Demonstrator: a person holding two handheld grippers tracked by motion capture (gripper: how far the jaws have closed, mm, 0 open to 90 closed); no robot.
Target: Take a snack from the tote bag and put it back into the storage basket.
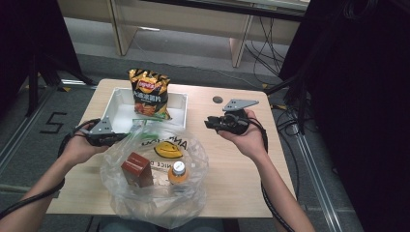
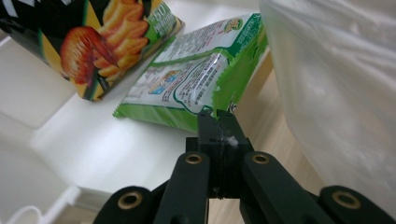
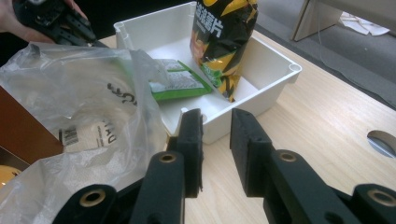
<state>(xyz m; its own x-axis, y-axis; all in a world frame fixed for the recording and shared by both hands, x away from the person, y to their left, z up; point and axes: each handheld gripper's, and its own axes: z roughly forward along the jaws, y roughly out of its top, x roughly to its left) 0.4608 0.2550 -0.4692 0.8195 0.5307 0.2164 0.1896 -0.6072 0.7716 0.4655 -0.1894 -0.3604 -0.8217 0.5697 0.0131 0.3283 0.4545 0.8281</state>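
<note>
1. The left tongs (image 2: 218, 122) are pinching the near corner of the green snack packet (image 2: 196, 84), jaws fully closed on its crimped edge.
2. The packet is lying across the near wall of the white bin (image 1: 113, 99), its long axis running away from the left tongs into the bin, toward the chip bag (image 1: 150, 94) standing inside.
3. The right tongs (image 3: 215, 128) are hovering narrowly parted and empty, just outside the bin's near corner, farther from the packet.
4. The clear plastic bag (image 1: 159, 188) is sitting just in front of the bin, holding a brown carton (image 1: 137, 169) and a bottle (image 1: 178, 173).
</note>
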